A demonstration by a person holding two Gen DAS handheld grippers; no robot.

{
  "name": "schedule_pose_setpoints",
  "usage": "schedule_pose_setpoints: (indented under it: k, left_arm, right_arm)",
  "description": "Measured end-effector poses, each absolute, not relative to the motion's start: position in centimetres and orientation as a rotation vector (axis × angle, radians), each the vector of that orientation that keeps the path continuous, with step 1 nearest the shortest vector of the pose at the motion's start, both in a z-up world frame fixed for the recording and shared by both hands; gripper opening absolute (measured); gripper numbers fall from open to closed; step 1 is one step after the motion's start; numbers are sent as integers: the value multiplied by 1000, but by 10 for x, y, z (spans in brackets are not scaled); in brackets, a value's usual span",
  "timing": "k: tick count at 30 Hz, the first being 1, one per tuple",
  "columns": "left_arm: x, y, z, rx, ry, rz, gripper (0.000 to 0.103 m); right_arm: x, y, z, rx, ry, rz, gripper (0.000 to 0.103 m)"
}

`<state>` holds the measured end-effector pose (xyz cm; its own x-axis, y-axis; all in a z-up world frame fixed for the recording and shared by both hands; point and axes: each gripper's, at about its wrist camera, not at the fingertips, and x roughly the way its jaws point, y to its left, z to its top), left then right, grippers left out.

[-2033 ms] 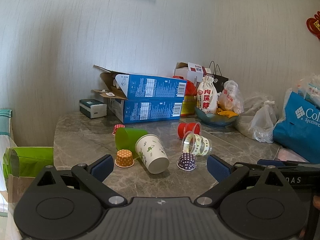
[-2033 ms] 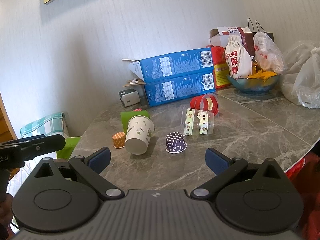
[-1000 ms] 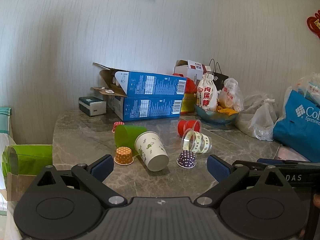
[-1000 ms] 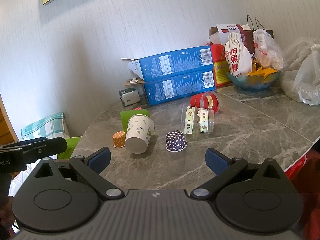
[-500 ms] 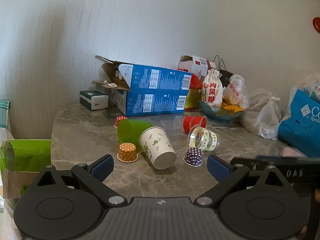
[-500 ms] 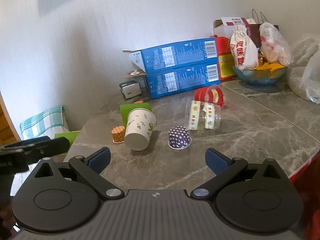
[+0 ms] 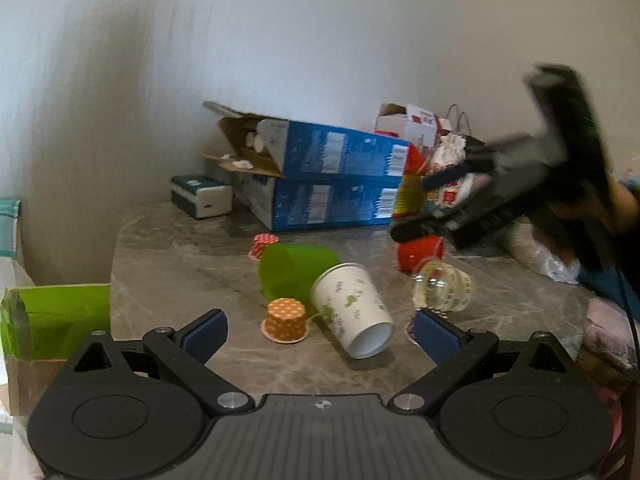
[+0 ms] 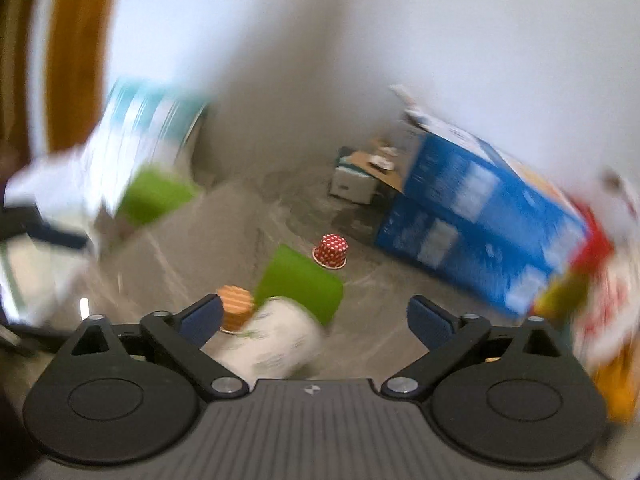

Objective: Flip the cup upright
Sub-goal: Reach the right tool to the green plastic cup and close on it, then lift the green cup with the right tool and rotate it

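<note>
Several cups lie tipped on the marble table (image 7: 168, 264). A white paper cup with green print (image 7: 352, 312) lies on its side, mouth toward me, against a green cup (image 7: 296, 272), also on its side. A clear cup with patterned bands (image 7: 442, 286) and a red cup (image 7: 420, 254) lie to the right. My left gripper (image 7: 320, 330) is open and empty, just short of the white cup. My right gripper (image 8: 314, 318) is open and empty, above the white cup (image 8: 276, 344) and green cup (image 8: 300, 284); its view is blurred. It shows raised over the red cup in the left wrist view (image 7: 424, 208).
Small upside-down paper cups stand around: orange dotted (image 7: 286, 320), red dotted (image 7: 264, 242) (image 8: 331, 250). Two stacked blue boxes (image 7: 328, 184) and a small white box (image 7: 202, 200) line the back wall. Bags and snacks crowd the back right. A green bag (image 7: 56, 316) sits off the table's left edge.
My right gripper has swung fast up and over the table, now above the cups and pointing left and down. My left gripper has moved closer to the white cup.
</note>
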<state>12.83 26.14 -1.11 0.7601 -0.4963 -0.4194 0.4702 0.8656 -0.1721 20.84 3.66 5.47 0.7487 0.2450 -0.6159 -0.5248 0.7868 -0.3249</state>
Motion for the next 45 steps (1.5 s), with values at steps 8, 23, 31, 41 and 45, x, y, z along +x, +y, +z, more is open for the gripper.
schedule_pose_setpoints:
  k: [8,23,31,41,45]
  left_arm:
    - [151,262,-19,-90,534,-500,101]
    - [168,265,-27,-120,574,-468,101]
    - [160,279,-24,-151,562,-453,101]
    - [130,304,-8,-184,497,-440,101]
    - [119,322,-3,-209,476,-415,101]
  right_arm:
    - [305,49,24,-817,795,718,70]
    - [348,82,-9,-977,939,1035,66]
    - [372,88,-10,-795,1020,969,66]
    - [367,104,-7,-642,1050,810,66]
    - [364,105,-1,-567,1040,760,66]
